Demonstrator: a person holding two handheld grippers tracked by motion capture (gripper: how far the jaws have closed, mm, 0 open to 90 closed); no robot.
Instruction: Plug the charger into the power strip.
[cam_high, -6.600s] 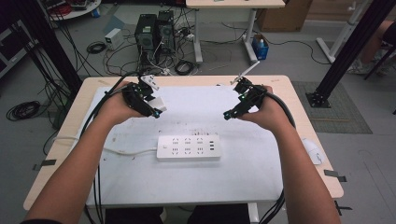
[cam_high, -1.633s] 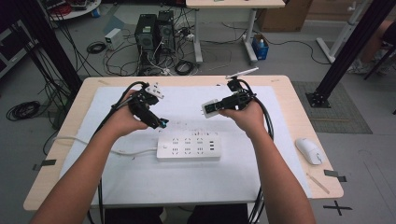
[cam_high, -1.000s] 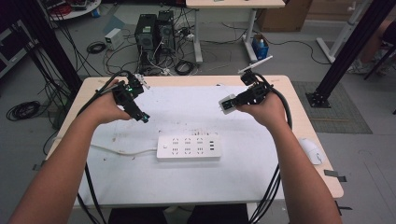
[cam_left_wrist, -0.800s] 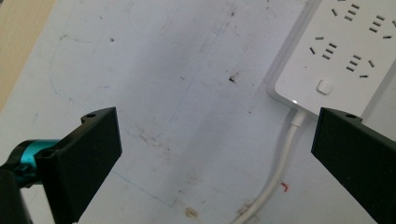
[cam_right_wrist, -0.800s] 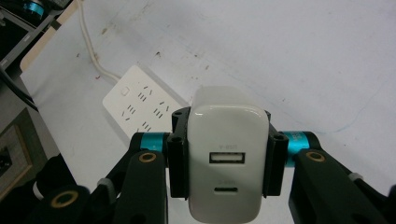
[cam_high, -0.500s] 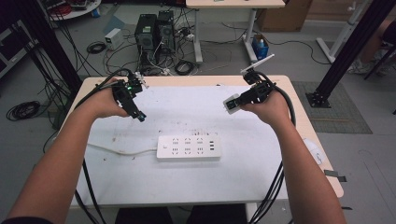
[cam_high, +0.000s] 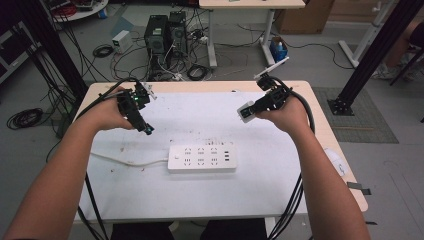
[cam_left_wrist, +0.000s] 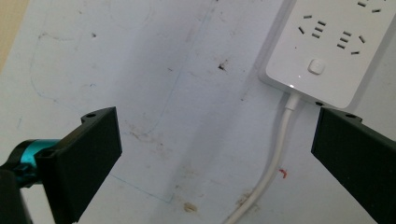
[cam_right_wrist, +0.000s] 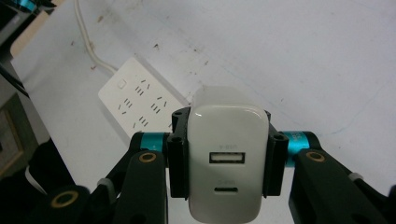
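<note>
Right gripper view: right gripper (cam_right_wrist: 227, 154) clamps charger (cam_right_wrist: 227, 163), ports up, for plugging | left gripper (cam_left_wrist: 215, 158) gapes beside strip (cam_left_wrist: 336, 51).

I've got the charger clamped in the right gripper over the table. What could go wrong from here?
The power strip lies loose on the table while the left gripper hangs open beside it, so pushing the charger in may shove the strip. The right gripper pinches only the charger's sides, so it could twist and miss the socket slots.
</note>
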